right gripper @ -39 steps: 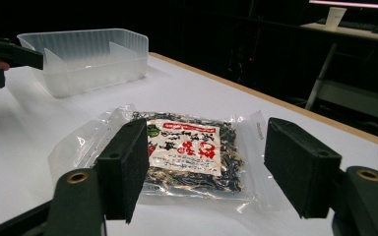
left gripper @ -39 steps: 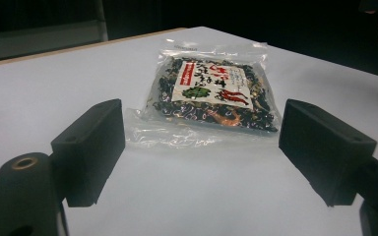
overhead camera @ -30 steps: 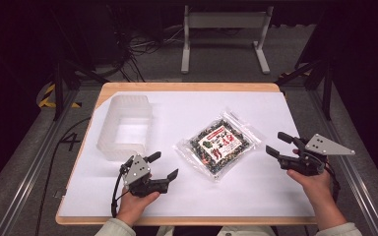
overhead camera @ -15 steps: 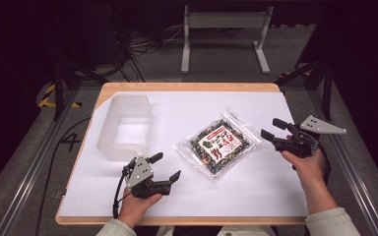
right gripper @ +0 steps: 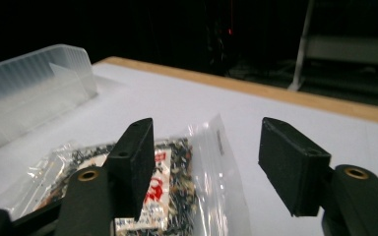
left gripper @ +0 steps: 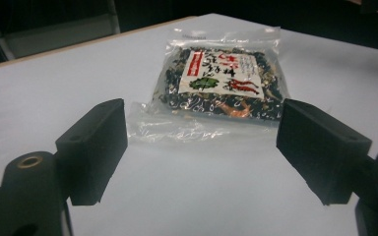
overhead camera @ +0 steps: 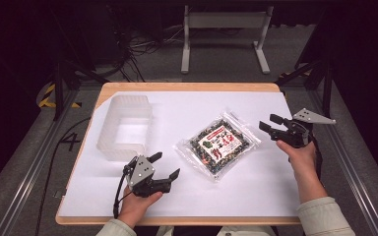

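The clear food packet lies flat near the middle of the white tabletop. The right gripper hovers just beside the packet's right corner, jaws apart and empty. The left gripper sits near the packet's left edge, jaws apart and empty. A translucent plastic bin stands well apart, at the left.

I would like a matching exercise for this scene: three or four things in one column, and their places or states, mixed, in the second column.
Things:
1. plastic bin
2. snack bag
3. left gripper
4. right gripper

Places or states:
A. open, at the table's near edge
B. flat at mid-table
C. open, beside the bag's right corner
D. empty, at the far left

Pairs: 1-D, 2-B, 3-A, 4-C
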The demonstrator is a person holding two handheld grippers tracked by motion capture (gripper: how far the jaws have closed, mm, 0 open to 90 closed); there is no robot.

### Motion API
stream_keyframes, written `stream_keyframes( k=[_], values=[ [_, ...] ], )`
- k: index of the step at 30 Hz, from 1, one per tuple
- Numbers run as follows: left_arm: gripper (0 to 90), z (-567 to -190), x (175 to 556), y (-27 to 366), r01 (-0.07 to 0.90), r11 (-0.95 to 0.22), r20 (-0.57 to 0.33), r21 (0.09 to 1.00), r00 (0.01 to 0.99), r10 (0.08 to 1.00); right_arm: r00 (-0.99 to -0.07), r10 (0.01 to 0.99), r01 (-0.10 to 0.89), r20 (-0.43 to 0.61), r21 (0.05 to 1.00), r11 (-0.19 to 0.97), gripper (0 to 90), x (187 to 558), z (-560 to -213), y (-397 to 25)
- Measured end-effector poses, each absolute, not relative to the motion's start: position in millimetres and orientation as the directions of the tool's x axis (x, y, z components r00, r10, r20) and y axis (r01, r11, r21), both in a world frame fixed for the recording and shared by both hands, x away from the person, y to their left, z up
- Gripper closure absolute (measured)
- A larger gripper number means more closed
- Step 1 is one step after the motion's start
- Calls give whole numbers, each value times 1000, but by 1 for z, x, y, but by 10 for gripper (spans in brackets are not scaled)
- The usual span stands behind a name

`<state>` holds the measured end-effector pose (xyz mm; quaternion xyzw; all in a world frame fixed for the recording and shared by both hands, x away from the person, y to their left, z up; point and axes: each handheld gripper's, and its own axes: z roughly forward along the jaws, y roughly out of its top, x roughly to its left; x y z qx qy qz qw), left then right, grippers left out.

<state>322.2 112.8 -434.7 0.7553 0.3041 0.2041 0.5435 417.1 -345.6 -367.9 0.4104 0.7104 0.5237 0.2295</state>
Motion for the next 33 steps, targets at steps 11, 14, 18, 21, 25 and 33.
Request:
stream_keyframes(
  k=[11, 14, 18, 21, 25, 33],
  values=[
    [202, -436, 324, 113, 236, -236, -18, 943, 741, 671, -500, 856, 473, 134, 870, 140, 345, 433, -394, -352],
    [202, -435, 323, 113, 236, -232, -21, 944, 744, 668, -488, 859, 509, 156, 850, 134, 346, 437, -401, -353],
    [204, -436, 323, 113, 228, -243, -10, 943, 748, 664, -492, 855, 534, 165, 833, 146, 359, 439, -406, -352],
    [236, -436, 324, 113, 216, -240, -13, 946, 767, 642, -489, 853, 565, 185, 812, 148, 381, 441, -411, -350],
    [229, -437, 324, 112, 221, -244, -13, 944, 767, 642, -484, 852, 596, 199, 788, 155, 414, 443, -416, -348],
    [224, -437, 323, 114, 215, -247, -4, 945, 762, 648, -480, 852, 633, 207, 755, 173, 471, 447, -424, -345]
  ],
)
